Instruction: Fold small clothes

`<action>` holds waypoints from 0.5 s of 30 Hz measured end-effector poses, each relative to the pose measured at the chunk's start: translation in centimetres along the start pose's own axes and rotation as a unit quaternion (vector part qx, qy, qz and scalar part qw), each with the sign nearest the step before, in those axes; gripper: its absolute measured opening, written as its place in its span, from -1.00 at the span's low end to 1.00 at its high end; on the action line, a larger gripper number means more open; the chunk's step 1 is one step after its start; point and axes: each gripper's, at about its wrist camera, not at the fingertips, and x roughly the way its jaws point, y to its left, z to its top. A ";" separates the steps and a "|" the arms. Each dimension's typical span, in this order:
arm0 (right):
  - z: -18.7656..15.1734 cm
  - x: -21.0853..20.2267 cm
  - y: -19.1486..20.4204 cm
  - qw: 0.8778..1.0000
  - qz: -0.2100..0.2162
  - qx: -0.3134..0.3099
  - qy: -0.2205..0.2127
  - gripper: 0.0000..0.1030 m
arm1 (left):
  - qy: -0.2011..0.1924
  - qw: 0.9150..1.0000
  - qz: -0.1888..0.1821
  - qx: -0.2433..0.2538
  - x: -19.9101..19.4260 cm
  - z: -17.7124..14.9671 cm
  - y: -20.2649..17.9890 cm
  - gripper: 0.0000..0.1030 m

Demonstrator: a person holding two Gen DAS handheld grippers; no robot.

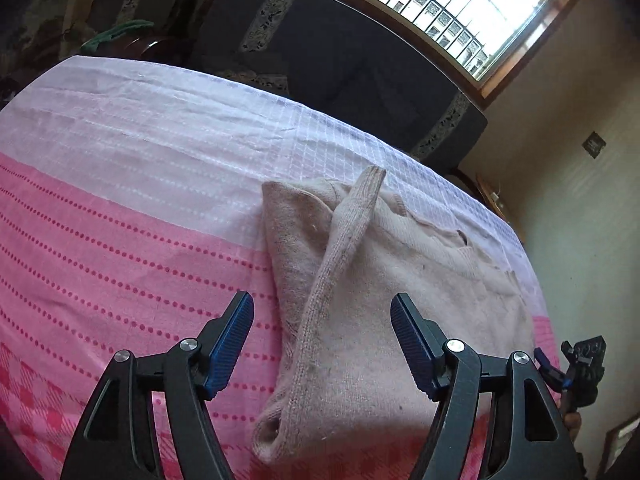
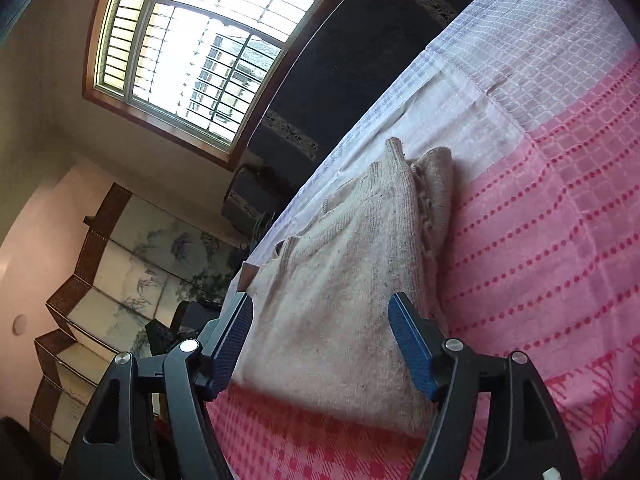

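A pale beige knitted sweater (image 1: 400, 280) lies partly folded on the pink and white cloth (image 1: 120, 220), one sleeve (image 1: 340, 248) laid lengthwise across it. My left gripper (image 1: 322, 320) hovers just above its near edge, jaws open, blue pads clear of the knit. At the right edge of the left wrist view the other gripper (image 1: 576, 364) shows, held by a hand. In the right wrist view the same sweater (image 2: 340, 280) stretches away from me. My right gripper (image 2: 320, 320) stands open over its near end, nothing pinched between the pads.
A dark sofa (image 1: 340, 60) runs behind the table below a barred window (image 1: 460, 4). A painted folding screen (image 2: 120, 280) stands in the corner. The cloth's far edge (image 2: 360, 128) drops off beside the sweater. A green cloth (image 1: 120, 34) lies on a dark chair.
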 end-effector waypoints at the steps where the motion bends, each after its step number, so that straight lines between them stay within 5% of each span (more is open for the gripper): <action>1: -0.6 -0.4 0.3 1.000 -0.014 -0.015 0.003 0.35 | 0.008 1.000 -0.006 0.003 0.3 -0.3 -0.1 0.38; 3: -1.5 -1.0 0.8 0.998 -0.044 -0.046 0.005 0.36 | 0.022 1.000 -0.008 0.011 0.8 -1.0 -0.3 0.36; 4: -1.9 -1.3 0.9 0.997 -0.056 -0.058 0.006 0.37 | 0.023 1.000 -0.006 0.013 0.8 -1.3 -0.6 0.11; 5: -2.2 -1.5 0.9 0.996 -0.063 -0.065 0.008 0.38 | 0.025 1.000 -0.004 0.017 0.8 -1.6 -0.8 -0.69; 6: -2.4 -1.6 0.8 0.996 -0.067 -0.067 0.010 0.38 | 0.027 0.999 0.005 0.017 0.7 -1.8 -1.0 -0.89; 12: -2.8 -3.8 -1.6 0.998 -0.059 -0.021 -0.016 0.40 | 0.030 0.998 -0.044 -0.043 -1.7 -4.9 0.5 -0.89; 15: -2.7 -4.4 -1.7 0.998 -0.057 -0.018 -0.020 0.41 | 0.039 0.998 -0.031 -0.037 -1.4 -6.3 2.0 -0.88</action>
